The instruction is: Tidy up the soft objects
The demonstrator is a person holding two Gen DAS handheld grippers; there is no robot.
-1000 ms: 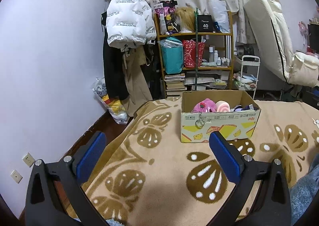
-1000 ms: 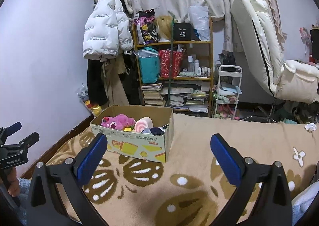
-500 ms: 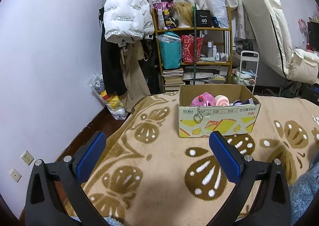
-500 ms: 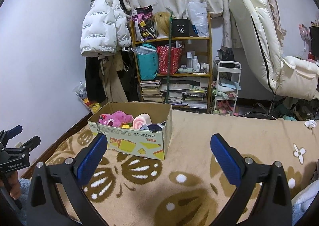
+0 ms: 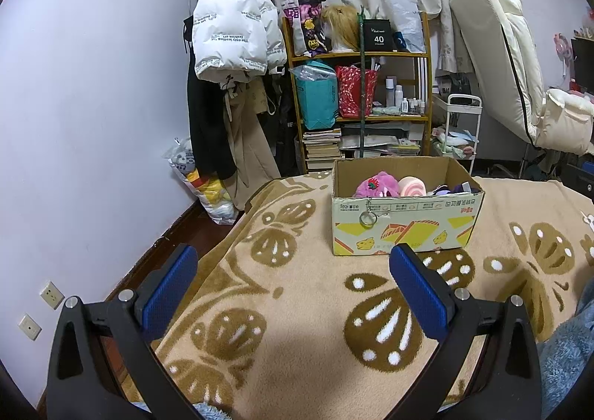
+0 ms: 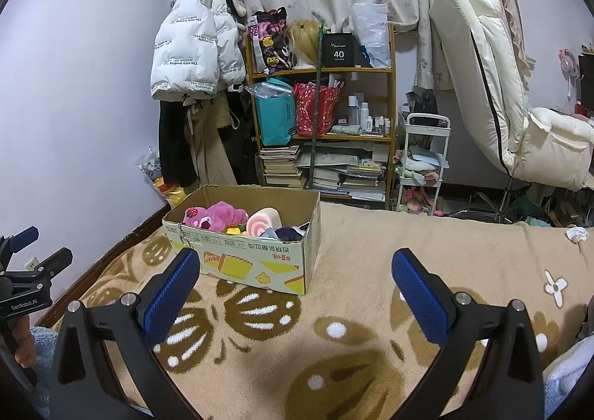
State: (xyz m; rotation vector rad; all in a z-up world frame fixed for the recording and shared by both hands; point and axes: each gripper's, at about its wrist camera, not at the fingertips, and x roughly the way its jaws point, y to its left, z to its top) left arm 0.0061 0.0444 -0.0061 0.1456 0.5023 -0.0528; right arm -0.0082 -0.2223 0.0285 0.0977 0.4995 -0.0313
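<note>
A cardboard box (image 5: pixel 406 221) stands on the tan patterned blanket (image 5: pixel 297 308); it also shows in the right wrist view (image 6: pixel 256 264). Inside lie a pink plush toy (image 6: pixel 213 216), a pink-and-white roll toy (image 6: pixel 261 222) and dark soft items (image 6: pixel 287 233). My left gripper (image 5: pixel 293 286) is open and empty, held above the blanket short of the box. My right gripper (image 6: pixel 295 290) is open and empty, to the right of the box. The left gripper also shows at the left edge of the right wrist view (image 6: pixel 26 264).
A wooden shelf (image 6: pixel 323 115) with bags and books stands behind the bed, a white jacket (image 6: pixel 193 45) hangs to its left, a white cart (image 6: pixel 423 164) and a cream chair (image 6: pixel 493 86) to its right. A crumpled white tissue (image 6: pixel 576 233) lies on the blanket.
Both grippers have risen and drawn back slightly; the box sits lower and a little farther in both views. Both stay open and empty.
</note>
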